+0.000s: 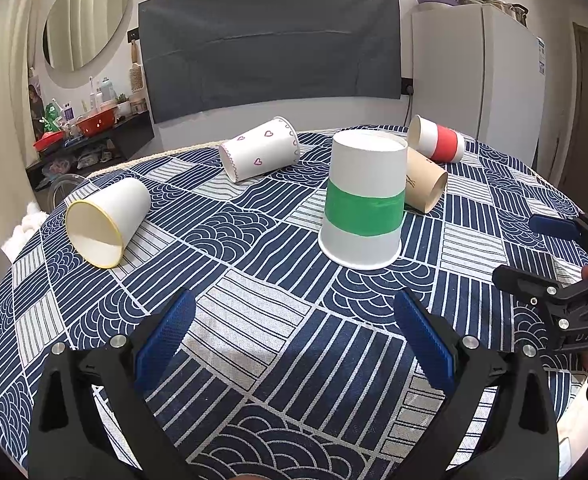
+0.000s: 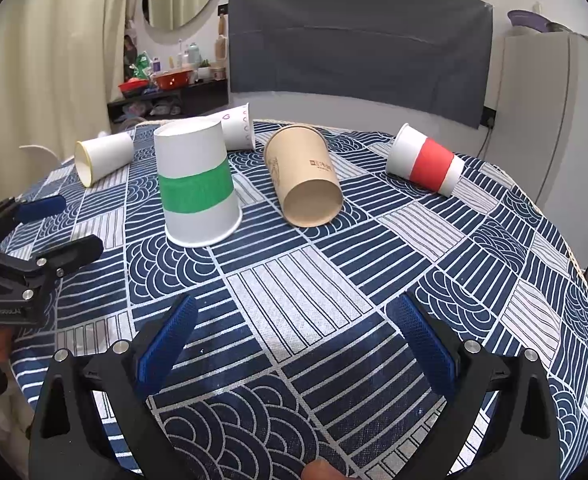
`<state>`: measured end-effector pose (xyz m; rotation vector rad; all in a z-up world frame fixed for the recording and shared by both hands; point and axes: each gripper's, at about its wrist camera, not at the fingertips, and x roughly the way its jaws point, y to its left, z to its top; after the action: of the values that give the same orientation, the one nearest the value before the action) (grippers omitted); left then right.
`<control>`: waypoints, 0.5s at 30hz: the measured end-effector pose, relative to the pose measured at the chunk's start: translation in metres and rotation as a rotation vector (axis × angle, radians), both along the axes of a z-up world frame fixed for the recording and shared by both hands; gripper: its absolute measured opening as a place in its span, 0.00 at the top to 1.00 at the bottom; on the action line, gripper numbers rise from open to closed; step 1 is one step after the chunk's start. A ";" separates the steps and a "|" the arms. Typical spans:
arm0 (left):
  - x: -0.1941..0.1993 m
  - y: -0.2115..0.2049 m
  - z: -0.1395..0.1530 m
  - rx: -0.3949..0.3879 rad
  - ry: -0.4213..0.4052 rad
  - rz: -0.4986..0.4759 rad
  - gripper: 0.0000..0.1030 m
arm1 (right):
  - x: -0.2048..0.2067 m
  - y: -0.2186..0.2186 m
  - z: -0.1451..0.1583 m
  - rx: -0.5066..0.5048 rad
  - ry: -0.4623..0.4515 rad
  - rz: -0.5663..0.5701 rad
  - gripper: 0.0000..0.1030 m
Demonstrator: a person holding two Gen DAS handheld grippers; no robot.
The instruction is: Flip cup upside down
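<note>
A white paper cup with a green band (image 1: 364,200) stands upside down on the patterned tablecloth; it also shows in the right wrist view (image 2: 196,184). A brown cup (image 2: 306,176) lies on its side right of it, partly hidden behind it in the left wrist view (image 1: 424,184). A red-banded cup (image 2: 426,160), a heart-print cup (image 1: 260,148) and a plain white cup with a yellow rim (image 1: 106,222) also lie on their sides. My left gripper (image 1: 294,332) is open and empty, short of the green cup. My right gripper (image 2: 294,336) is open and empty.
The round table (image 2: 494,240) carries a navy and white cloth. The right gripper shows at the right edge of the left wrist view (image 1: 542,252); the left gripper shows at the left of the right wrist view (image 2: 66,228). A fridge (image 1: 478,76) and cluttered shelf (image 1: 90,132) stand behind.
</note>
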<state>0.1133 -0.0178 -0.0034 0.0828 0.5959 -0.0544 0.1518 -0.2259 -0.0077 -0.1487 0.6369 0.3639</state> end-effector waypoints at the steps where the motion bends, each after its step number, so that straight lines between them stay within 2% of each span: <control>1: 0.000 0.000 0.000 0.000 0.000 -0.002 0.06 | 0.000 0.000 0.000 -0.001 0.000 0.000 0.08; 15: -0.001 -0.001 0.000 -0.001 0.000 -0.012 0.06 | 0.000 0.000 0.000 -0.005 0.000 -0.003 0.08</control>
<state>0.1126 -0.0188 -0.0032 0.0850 0.5951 -0.0660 0.1514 -0.2255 -0.0077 -0.1522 0.6376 0.3597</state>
